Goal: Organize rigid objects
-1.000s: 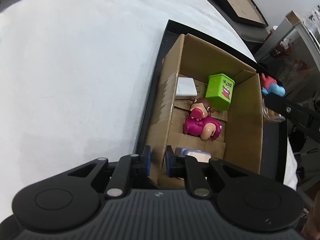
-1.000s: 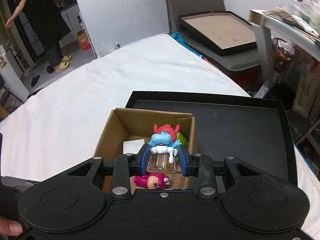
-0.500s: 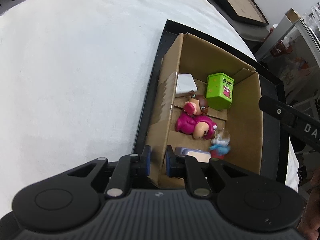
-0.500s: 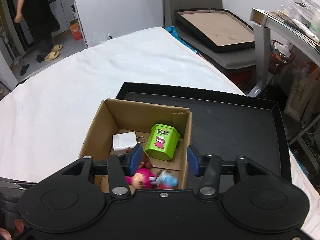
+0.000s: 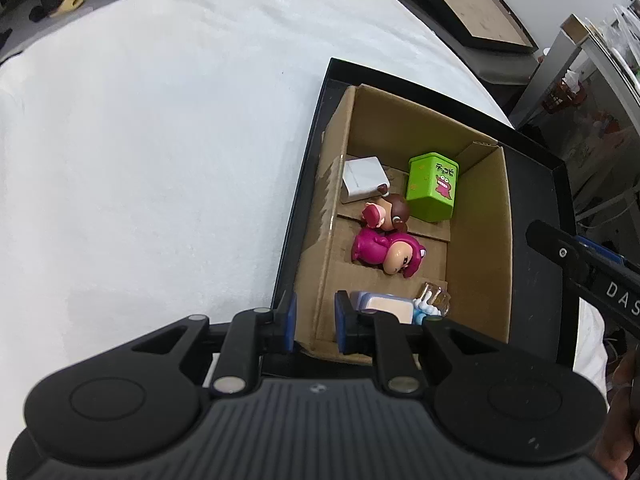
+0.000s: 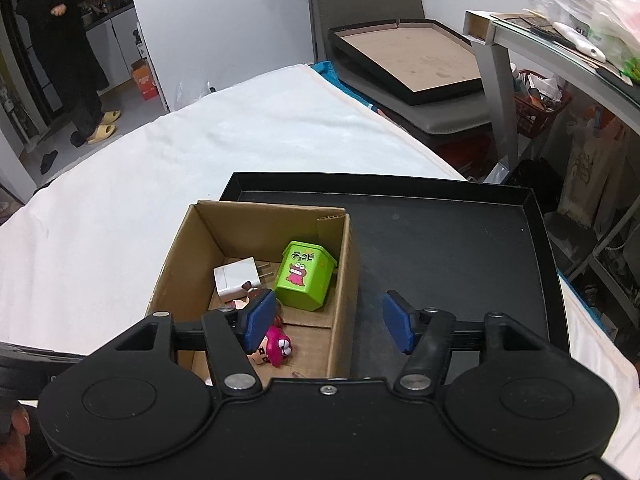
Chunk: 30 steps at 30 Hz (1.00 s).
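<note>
Left wrist view: left gripper (image 5: 315, 322) jaws clamp the box (image 5: 478, 216) wall; right gripper (image 6: 328, 322) jaws hang wide, empty.

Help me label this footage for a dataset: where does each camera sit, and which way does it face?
Left wrist: on the left gripper, looking down into the cardboard box, whose wall its fingers clamp.
Right wrist: on the right gripper, open, facing forward over the box toward the black tray; a hand shows at bottom left.
Shared: box, green tin, pink figurine.

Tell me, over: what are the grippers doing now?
Left gripper shut on box wall. Right gripper open, empty. Toys in box. Nothing blocking.
</note>
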Available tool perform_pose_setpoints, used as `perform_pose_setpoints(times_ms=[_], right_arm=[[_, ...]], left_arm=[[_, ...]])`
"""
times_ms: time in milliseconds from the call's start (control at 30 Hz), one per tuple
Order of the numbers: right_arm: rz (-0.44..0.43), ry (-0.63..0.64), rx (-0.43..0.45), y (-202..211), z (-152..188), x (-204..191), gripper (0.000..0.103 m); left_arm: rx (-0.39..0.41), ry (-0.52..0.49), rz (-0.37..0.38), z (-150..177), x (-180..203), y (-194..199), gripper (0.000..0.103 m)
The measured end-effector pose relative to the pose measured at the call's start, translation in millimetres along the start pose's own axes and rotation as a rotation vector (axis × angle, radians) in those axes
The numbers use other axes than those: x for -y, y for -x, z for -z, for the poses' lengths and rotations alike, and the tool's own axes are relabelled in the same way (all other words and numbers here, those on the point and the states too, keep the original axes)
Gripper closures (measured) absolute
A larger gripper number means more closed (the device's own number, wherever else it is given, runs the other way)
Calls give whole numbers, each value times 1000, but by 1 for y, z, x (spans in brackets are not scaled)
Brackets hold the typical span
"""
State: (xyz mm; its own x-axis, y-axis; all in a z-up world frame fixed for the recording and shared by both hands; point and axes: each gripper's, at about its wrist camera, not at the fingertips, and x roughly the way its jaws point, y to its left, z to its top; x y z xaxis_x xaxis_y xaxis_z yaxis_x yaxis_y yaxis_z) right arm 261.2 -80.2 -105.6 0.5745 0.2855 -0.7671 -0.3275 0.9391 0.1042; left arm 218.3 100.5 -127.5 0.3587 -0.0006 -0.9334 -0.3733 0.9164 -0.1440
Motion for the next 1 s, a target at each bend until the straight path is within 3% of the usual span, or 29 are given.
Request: perform_pose_setpoints(times_ms=[300, 633, 1000], right_arm=[[-8, -86, 4, 5, 11, 37, 35], [-17, -139, 11, 10, 23, 80, 34], [-9, -183, 8, 22, 36, 121, 30]], left_arm=[[47, -49, -37, 2, 26, 19, 80], [36, -117, -84, 9, 65, 19, 77], [32, -143, -91, 23, 86, 18, 58]])
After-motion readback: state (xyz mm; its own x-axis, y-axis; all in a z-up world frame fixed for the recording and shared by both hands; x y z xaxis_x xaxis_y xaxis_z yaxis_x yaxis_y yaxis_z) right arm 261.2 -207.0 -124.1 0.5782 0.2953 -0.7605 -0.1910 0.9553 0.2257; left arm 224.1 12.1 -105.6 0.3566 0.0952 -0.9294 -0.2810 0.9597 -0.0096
